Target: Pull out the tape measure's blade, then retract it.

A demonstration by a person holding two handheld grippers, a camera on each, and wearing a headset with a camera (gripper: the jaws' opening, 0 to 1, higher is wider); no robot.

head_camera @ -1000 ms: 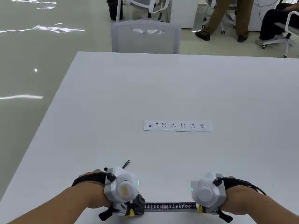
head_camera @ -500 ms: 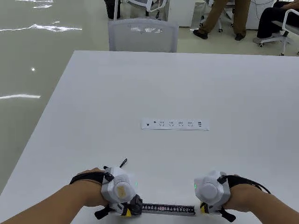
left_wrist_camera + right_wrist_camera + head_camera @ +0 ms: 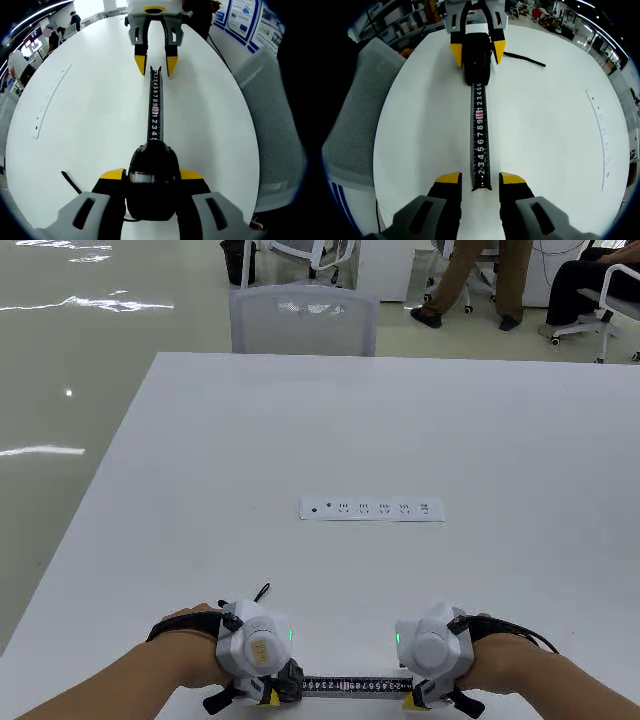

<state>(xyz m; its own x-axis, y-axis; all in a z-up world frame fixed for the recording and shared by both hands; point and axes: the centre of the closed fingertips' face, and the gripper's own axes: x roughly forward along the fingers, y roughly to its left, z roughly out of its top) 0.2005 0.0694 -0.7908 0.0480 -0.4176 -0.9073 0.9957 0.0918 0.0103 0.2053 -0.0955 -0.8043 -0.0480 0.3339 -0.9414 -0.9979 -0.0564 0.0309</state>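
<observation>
Lower centre of the left gripper view: left gripper (image 3: 152,174) clamped on the black tape measure case (image 3: 151,197), jaws tight against both sides. Bottom centre of the right gripper view: right gripper (image 3: 481,178) with jaws apart, straddling the free end of the blade (image 3: 480,125), gap on each side, no pinch on it. Blade part out, flat on the white table (image 3: 300,420), numbers up, straight from case to right jaws; bottom edge of frame in the head view.

Looks like mid-step. Cannot tell from this alone whether pulling out or feeding back. Either way:
- Keep the case pinned and level with the left.
- Keep the right dead in line with the blade, no twist, no kink.
- If pulling further, close the right jaws on the tip first; open now, so no hold.
- If retracting, walk the end back slowly and don't let it whip into the case.
- Keep the blade low on the tabletop and clear of the black strap (image 3: 525,58) trailing off the case, upper right in the right gripper view.

Count:
- two grippers
- one tape measure case
- one blade
- one strap
- one white power strip (image 3: 371,509) mid-frame in the head view, well apart from the work
- one grey mesh chair (image 3: 303,320) at the table's far edge, top of that frame
</observation>
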